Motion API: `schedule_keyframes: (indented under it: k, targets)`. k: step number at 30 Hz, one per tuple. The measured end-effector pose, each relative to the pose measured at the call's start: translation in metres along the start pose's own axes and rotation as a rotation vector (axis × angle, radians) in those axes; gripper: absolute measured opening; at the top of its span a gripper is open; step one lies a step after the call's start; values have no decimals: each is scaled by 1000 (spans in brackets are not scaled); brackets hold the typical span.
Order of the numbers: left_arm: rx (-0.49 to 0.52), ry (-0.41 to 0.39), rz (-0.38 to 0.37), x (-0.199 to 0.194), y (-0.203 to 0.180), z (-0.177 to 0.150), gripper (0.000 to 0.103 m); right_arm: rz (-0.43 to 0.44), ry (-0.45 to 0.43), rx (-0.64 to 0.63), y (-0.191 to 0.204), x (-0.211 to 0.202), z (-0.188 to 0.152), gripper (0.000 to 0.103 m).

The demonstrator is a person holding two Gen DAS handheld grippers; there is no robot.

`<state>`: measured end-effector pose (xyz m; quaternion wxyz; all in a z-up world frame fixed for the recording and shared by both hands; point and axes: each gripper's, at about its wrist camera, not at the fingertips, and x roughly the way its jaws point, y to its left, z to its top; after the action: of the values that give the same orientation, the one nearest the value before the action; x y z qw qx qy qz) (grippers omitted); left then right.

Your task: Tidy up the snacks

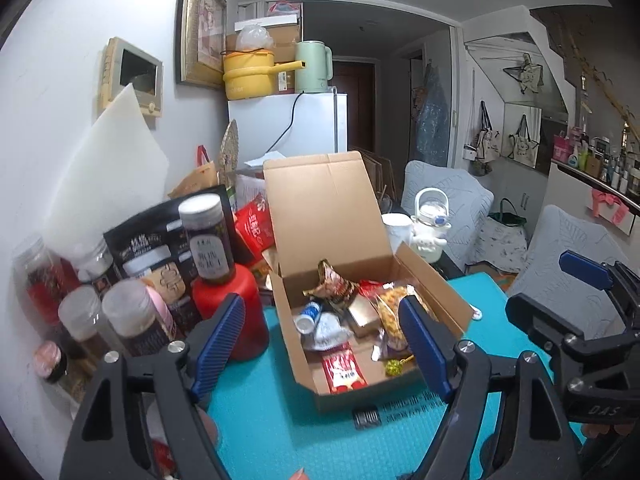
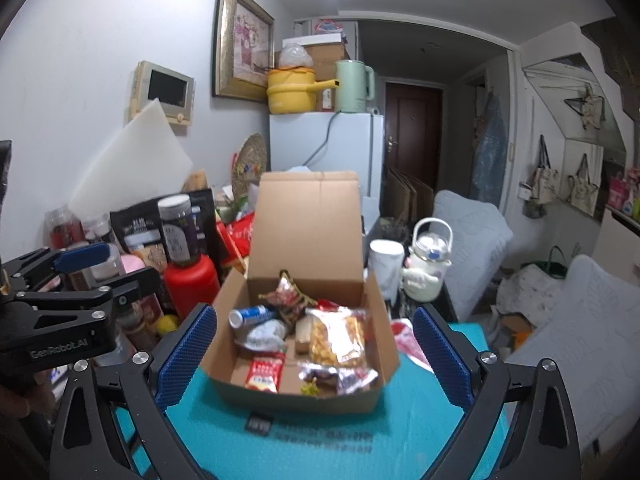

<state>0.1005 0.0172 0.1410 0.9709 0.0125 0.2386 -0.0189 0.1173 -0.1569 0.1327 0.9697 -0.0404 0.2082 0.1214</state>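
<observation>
An open cardboard box point(image 1: 360, 394) point(image 2: 300, 398) stands on a teal mat point(image 1: 280, 420) point(image 2: 420, 420), its lid upright at the back. Inside lie several snacks: a red sachet point(image 1: 344, 368) point(image 2: 264, 372), a clear bag of yellow pieces point(image 1: 390, 304) point(image 2: 338, 336), a blue-white can point(image 1: 310, 314) point(image 2: 250, 316) and a brown-gold wrapper point(image 2: 286, 296). My left gripper point(image 1: 322, 344) point(image 2: 106, 270) is open in front of the box, nothing between its pads. My right gripper point(image 2: 314, 360) point(image 1: 560, 292) is open wide, also short of the box and holding nothing.
Jars, pouches and a red bottle point(image 1: 236, 304) point(image 2: 190, 284) crowd the table left of the box. A white mug point(image 2: 386, 264) and a white handled jug point(image 2: 428, 264) stand behind it on the right. A red-white packet point(image 2: 408, 340) lies beside the box. Grey-cushioned chairs point(image 2: 560, 320) sit further right.
</observation>
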Motion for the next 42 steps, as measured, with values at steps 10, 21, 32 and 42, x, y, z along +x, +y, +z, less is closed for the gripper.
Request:
schedule_keyframes:
  k: [10,21,32,42]
  targets:
    - [-7,66,-23,-4,-3,-35,79,-19,84,43,4,-8,-38,100]
    - [10,132,-42,0,-16,-60,79,-41,157,81,-3,-5,-64,100]
    - [4,174,-40,11,-20,-68,79,-38,182,70,-3,1,-70,100]
    - [-23,180,-48,14,-16,-70,79,-19,183,61,-2,4,-70,100]
